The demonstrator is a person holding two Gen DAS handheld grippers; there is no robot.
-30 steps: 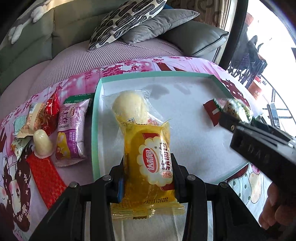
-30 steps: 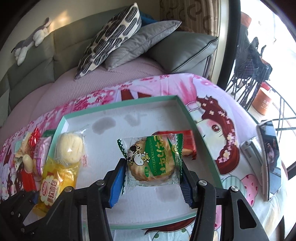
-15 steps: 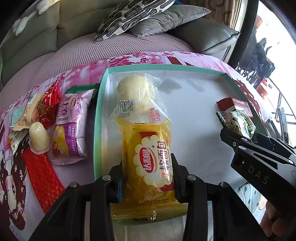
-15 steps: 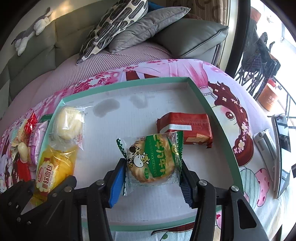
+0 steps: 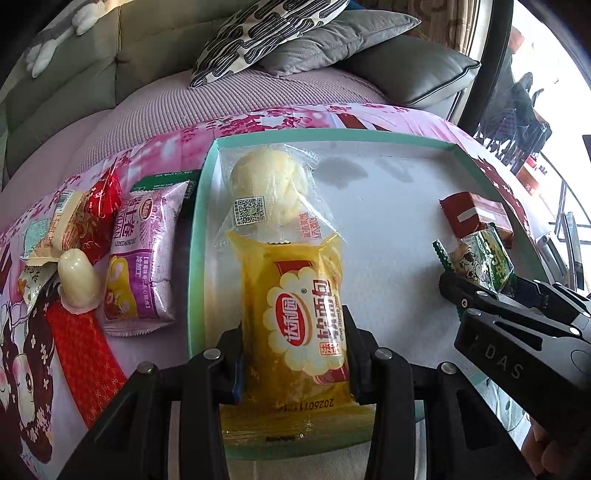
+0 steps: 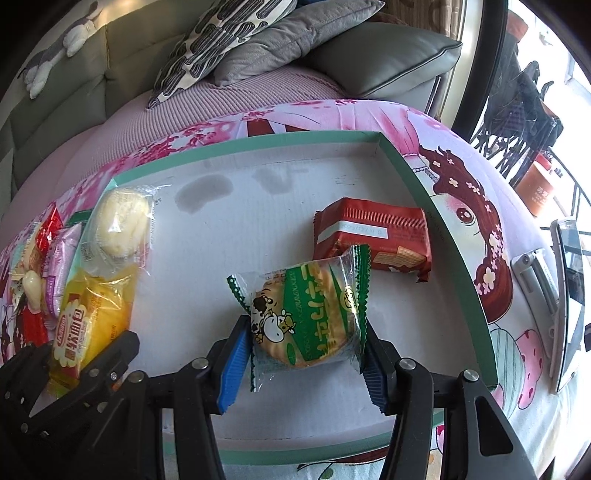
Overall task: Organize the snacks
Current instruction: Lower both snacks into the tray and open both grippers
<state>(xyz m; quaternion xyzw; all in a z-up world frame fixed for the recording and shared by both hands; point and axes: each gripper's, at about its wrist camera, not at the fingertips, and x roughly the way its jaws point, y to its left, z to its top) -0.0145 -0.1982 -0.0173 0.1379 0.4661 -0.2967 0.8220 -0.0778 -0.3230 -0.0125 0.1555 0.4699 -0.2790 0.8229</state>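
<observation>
My left gripper [image 5: 293, 354] is shut on a yellow bread packet [image 5: 299, 314], low over the left side of a white tray with a teal rim [image 5: 197, 236]. The packet's far end overlaps a clear-wrapped pale bun [image 5: 269, 177] lying in the tray. My right gripper [image 6: 304, 352] is shut on a green-wrapped round biscuit [image 6: 306, 317], over the tray's front right part [image 6: 458, 258]. The biscuit's far corner overlaps a red wafer packet [image 6: 373, 236] in the tray. The yellow packet [image 6: 88, 321] and bun [image 6: 120, 223] also show in the right wrist view.
Left of the tray on the pink printed cloth lie a purple packet [image 5: 142, 258], a red packet [image 5: 98, 218], a jelly cup [image 5: 75, 277] and other snacks. A phone [image 6: 570, 295] lies right of the tray. A sofa with cushions [image 5: 280, 33] stands behind.
Both grippers have moved forward and lower over the tray with their snacks. The yellow packet now overlaps the bun, and the biscuit sits close to the red wafer packet.
</observation>
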